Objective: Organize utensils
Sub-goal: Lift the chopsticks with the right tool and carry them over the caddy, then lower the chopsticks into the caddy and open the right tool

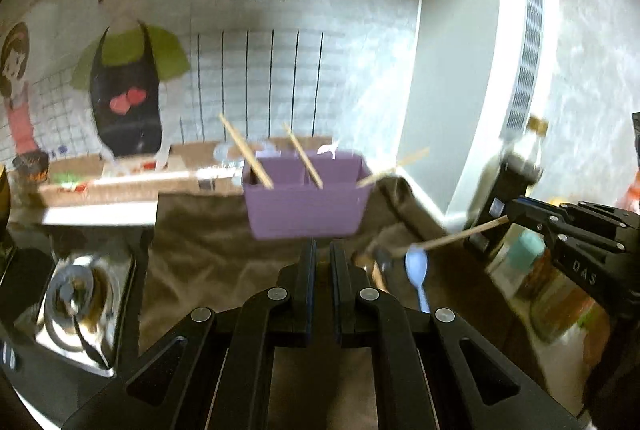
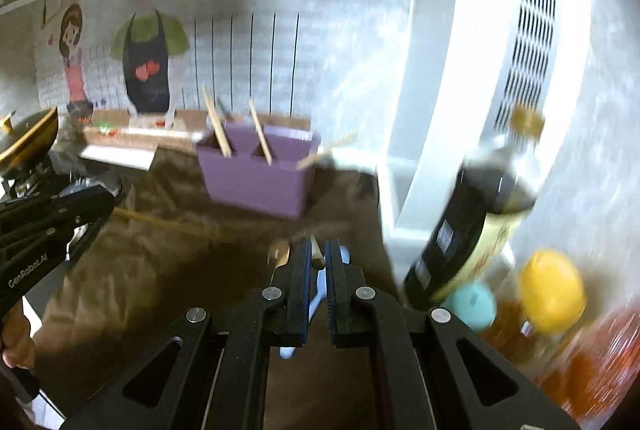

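Observation:
A purple utensil holder (image 1: 306, 202) stands on the brown cloth, with chopsticks leaning in its compartments; it also shows in the right wrist view (image 2: 256, 176). My right gripper (image 2: 319, 258) is shut on a wooden chopstick (image 1: 452, 236), held low over a light blue spoon (image 1: 417, 272) that lies on the cloth. The spoon shows under the right fingers (image 2: 316, 300). My left gripper (image 1: 322, 262) is shut and empty, a little in front of the holder. A loose chopstick (image 2: 168, 222) lies on the cloth to the left.
A sauce bottle (image 2: 476, 226) with yellow (image 2: 552, 288) and teal (image 2: 472, 304) capped containers stands at the right. A white appliance (image 2: 500, 70) rises behind. A stove burner (image 1: 76, 294) is at the left. A pan (image 2: 28, 138) sits far left.

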`<action>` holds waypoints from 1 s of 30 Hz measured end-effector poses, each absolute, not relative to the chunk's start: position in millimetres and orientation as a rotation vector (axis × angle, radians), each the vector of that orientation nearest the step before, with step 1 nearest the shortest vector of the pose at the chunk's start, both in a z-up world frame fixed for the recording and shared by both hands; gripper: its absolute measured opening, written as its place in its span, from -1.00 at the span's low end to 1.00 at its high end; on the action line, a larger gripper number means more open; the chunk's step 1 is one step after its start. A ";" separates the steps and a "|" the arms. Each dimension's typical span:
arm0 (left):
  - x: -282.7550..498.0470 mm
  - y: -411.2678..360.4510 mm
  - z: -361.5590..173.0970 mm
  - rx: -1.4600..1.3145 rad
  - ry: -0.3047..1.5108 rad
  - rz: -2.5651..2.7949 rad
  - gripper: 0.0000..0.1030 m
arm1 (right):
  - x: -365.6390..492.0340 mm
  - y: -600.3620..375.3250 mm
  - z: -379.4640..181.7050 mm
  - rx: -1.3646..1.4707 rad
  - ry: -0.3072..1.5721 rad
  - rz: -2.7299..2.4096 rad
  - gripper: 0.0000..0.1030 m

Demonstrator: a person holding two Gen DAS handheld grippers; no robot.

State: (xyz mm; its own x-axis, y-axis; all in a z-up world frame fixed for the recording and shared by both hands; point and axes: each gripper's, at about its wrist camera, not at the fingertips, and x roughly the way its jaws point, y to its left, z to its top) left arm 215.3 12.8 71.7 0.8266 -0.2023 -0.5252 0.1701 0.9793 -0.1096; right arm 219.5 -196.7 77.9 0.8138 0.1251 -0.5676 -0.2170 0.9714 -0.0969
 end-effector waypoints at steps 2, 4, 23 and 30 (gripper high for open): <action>229.2 21.0 87.5 -0.087 0.566 -0.219 -0.87 | 234.5 -196.6 97.7 -0.152 0.591 0.188 -0.89; 242.9 29.8 102.9 -0.120 0.570 -0.240 -0.87 | 247.1 -198.2 114.6 -0.131 0.602 0.189 -0.89; 366.5 77.3 264.9 -0.108 0.505 -0.298 -0.87 | 312.0 -140.9 311.8 -0.137 0.325 0.224 -0.89; 406.1 79.6 227.6 -0.089 0.554 -0.292 -0.87 | 370.0 -125.1 279.8 -0.137 0.381 0.221 -0.89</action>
State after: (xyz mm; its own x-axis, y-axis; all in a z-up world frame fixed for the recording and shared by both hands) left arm 406.1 79.6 227.6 0.8104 -0.2969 -0.5051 0.2492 0.9549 -0.1615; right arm 370.0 -125.1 279.8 0.9046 0.1874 -0.3828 -0.2387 0.9669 -0.0907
